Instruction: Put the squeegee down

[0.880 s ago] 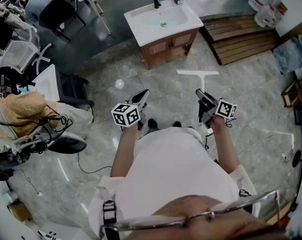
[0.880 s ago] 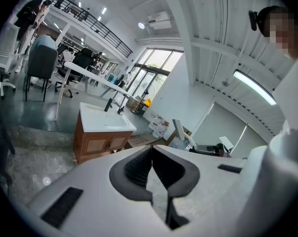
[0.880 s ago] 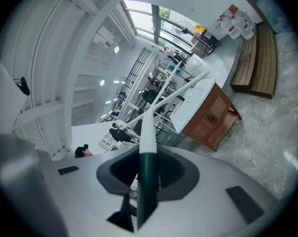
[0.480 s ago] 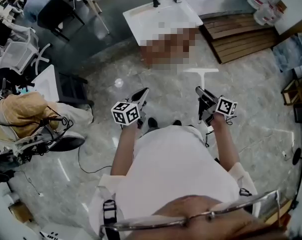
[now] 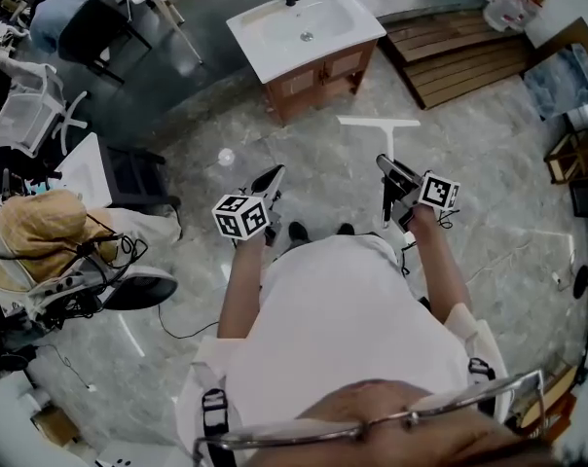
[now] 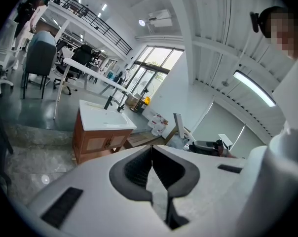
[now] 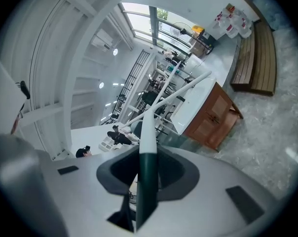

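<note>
A white T-shaped squeegee (image 5: 380,123) is held out over the marble floor, blade away from me. My right gripper (image 5: 395,177) is shut on its handle. In the right gripper view the dark green grip of the squeegee (image 7: 149,169) sits between the pads, and its white shaft runs up to the blade. My left gripper (image 5: 268,180) hovers to the left at about the same height, shut with nothing in it. Its pads meet tip to tip in the left gripper view (image 6: 151,152).
A white sink on a wooden cabinet (image 5: 309,42) stands ahead. Wooden steps (image 5: 459,52) lie to its right. Chairs, a seated person (image 5: 31,232) and floor cables (image 5: 167,324) are at the left. Shelving (image 5: 576,159) is at the right edge.
The sink cabinet and the steps sit higher and further left in the head view. Both grippers keep their pose, and the squeegee stays in the right one.
</note>
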